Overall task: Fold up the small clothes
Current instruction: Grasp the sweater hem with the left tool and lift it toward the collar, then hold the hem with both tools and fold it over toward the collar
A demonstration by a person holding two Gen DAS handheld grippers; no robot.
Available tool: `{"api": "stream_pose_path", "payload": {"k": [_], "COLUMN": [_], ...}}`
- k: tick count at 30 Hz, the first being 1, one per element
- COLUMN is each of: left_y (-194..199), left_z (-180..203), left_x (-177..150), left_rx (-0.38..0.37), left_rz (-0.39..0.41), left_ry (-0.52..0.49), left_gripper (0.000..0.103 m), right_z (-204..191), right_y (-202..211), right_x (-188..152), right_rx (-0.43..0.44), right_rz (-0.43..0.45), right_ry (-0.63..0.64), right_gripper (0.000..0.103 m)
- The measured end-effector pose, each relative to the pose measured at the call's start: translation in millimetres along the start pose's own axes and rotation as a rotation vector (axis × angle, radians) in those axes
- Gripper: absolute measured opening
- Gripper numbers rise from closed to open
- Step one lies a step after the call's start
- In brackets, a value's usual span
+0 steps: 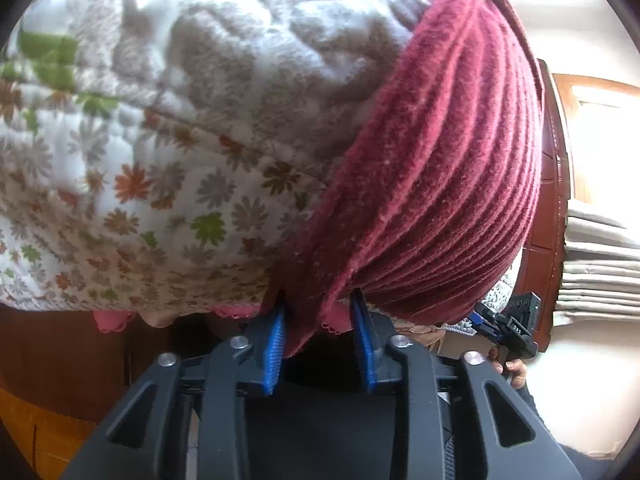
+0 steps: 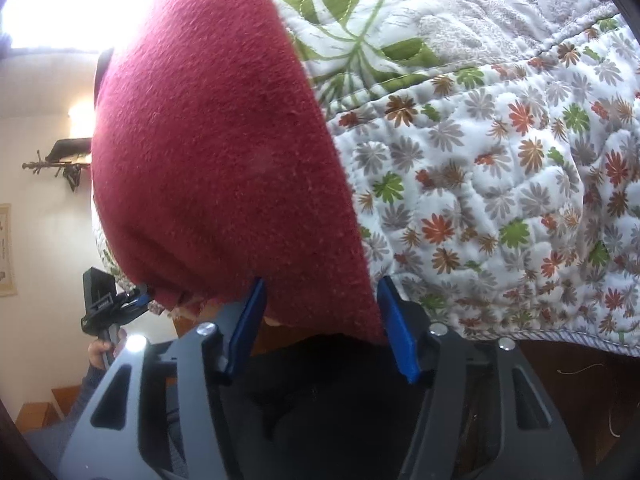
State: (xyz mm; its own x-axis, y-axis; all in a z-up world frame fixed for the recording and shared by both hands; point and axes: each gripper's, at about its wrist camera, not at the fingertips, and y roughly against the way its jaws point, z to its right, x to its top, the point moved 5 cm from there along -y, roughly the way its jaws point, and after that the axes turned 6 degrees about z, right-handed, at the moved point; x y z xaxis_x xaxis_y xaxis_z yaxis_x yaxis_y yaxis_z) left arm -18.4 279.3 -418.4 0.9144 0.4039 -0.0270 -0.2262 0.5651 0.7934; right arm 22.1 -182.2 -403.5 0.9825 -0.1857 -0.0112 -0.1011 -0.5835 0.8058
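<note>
Left wrist view: the left gripper [image 1: 320, 322], blue pads parted, straddles the near hem of a dark red ribbed garment [image 1: 448, 184]; cloth lies between the pads, but whether they pinch it cannot be told. The garment lies on a floral quilt [image 1: 160, 152] and overhangs its near edge. The right gripper [image 1: 505, 328] appears at right, held by a hand [image 1: 514, 370]. Right wrist view: the right gripper [image 2: 320, 316], fingers spread wide, brackets the garment's [image 2: 216, 152] near edge without clasping it; the quilt [image 2: 500, 184] extends rightward, and the left gripper [image 2: 116, 304] shows at lower left.
</note>
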Motion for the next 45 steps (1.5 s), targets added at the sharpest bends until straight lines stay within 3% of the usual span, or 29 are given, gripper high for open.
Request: {"api": "stream_pose_path", "payload": {"k": [1, 5, 9, 12, 14, 18, 21, 23, 24, 26, 38, 41, 45], "left_y": [2, 6, 0, -5, -5, -6, -4, -3, -3, 2, 54, 80, 123], "left_z": [0, 0, 1, 6, 2, -6, -7, -8, -8, -10, -2, 4, 6], "left_x": [-1, -2, -1, 2, 3, 6, 6, 6, 5, 3, -13, -12, 3], "left_rx": [0.015, 0.015, 0.008, -0.001, -0.006, -0.019, -0.025, -0.032, -0.038, -0.066, -0.269, -0.349, -0.483], "left_rz": [0.015, 0.032, 0.017, 0.002, -0.006, 0.004, 0.011, 0.011, 0.012, 0.018, 0.045, 0.083, 0.202], "left_ry": [-0.011, -0.008, -0.001, -0.011, 0.001, 0.038, 0.045, 0.046, 0.05, 0.068, 0.068, 0.072, 0.123], "left_gripper": [0.074, 0.076, 0.076, 0.068, 0.056, 0.051, 0.04, 0.023, 0.021, 0.013, 0.008, 0.008, 0.006], "right_z": [1, 8, 6, 8, 12, 14, 11, 8, 13, 16, 12, 11, 4], "right_y": [5, 22, 9, 2, -1, -12, -16, -16, -12, -3, 46, 67, 96], "right_x": [1, -3, 1, 0, -5, -9, -8, -10, -9, -11, -14, -9, 4], "right_rx": [0.006, 0.047, 0.045, 0.029, 0.031, 0.022, 0.029, 0.035, 0.041, 0.047, 0.228, 0.294, 0.414], "right_rz": [-0.001, 0.009, -0.013, -0.033, -0.049, -0.069, -0.071, -0.075, -0.076, -0.064, -0.003, 0.039, 0.1], "right_ry": [0.008, 0.03, 0.034, 0.052, 0.052, 0.067, 0.064, 0.066, 0.064, 0.073, -0.006, -0.044, -0.094], "right_gripper": [0.054, 0.054, 0.054, 0.054, 0.052, 0.054, 0.055, 0.04, 0.034, 0.008, 0.005, 0.005, 0.005]}}
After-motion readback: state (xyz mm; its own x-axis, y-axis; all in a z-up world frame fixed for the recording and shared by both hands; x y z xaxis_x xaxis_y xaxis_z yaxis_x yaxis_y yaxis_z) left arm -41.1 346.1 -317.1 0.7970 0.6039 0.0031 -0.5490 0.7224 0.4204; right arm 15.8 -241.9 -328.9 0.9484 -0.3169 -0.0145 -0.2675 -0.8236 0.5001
